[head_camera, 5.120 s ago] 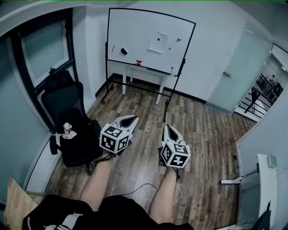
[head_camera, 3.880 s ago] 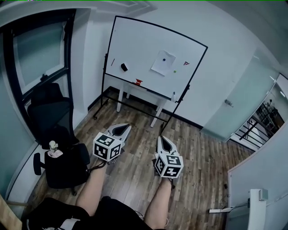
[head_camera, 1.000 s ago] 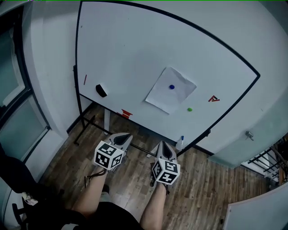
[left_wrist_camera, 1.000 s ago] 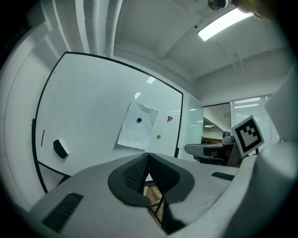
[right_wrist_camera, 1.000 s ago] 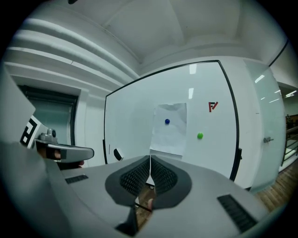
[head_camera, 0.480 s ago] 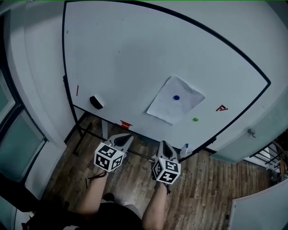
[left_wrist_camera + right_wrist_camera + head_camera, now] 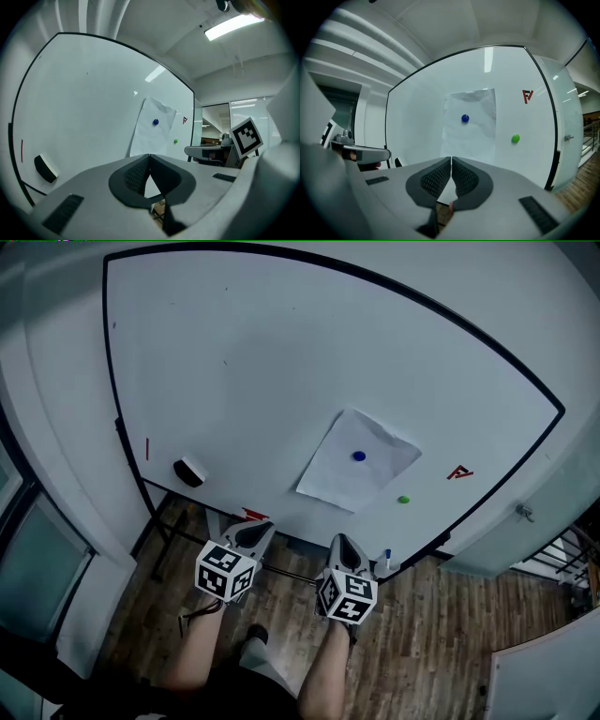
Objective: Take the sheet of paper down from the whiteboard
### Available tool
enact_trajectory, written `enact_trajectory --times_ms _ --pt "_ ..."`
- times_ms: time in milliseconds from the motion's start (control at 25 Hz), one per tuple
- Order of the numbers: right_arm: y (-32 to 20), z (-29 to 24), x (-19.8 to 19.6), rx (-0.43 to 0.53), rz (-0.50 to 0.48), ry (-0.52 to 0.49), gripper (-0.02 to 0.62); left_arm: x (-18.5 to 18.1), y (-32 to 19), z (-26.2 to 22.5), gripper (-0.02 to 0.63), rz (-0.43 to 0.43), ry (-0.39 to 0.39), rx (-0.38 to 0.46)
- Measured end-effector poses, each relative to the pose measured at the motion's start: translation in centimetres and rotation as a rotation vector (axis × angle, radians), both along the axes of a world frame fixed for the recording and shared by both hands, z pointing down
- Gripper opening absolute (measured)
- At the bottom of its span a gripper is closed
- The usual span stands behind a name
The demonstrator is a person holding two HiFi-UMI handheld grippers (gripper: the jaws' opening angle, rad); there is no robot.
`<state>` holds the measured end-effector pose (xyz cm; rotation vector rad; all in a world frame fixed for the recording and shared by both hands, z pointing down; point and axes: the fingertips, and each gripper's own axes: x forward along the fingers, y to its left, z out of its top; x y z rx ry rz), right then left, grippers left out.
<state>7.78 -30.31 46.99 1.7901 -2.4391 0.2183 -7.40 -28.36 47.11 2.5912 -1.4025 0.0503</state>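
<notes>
Whiteboard; sheet of paper under blue magnet; long axis upright

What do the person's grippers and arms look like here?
The left gripper and right gripper match: pale grey shells tapering to pointed jaws, lined with dark, cross-textured pads. Each carries a white cube of black square markers. Both forearms are bare, no sleeves showing.

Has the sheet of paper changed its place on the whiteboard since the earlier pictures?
No. The sheet of paper hangs as before under the blue magnet, up and left of the green magnet. Only the camera has come nearer to the whiteboard.
</notes>
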Motion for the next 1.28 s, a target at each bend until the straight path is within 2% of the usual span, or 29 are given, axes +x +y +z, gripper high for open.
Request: enact_trajectory --times_ms 240,600,800,1280 --pt "-3.7 -1.7 0.4 0.037 0.000 -0.011 0.026 0.2 -3.9 -2.2 0.021 -0.002 -0.006 0.042" --pt "-8.3 -3.5 1.3 0.064 0.023 -0.021 0.026 1.4 -9.4 -5.5 0.021 0.039 -0.021 0.106" --pt "-10.2 -4.1 1.9 0.071 0.040 -0.026 0.026 2.3 -11.7 -6.1 0.021 0.076 -0.035 0.116" --pt "-13.4 -5.9 1.9 0.100 0.029 -0.012 0.026 4.9 -16.3 -12.9 0.025 0.196 -0.035 0.254"
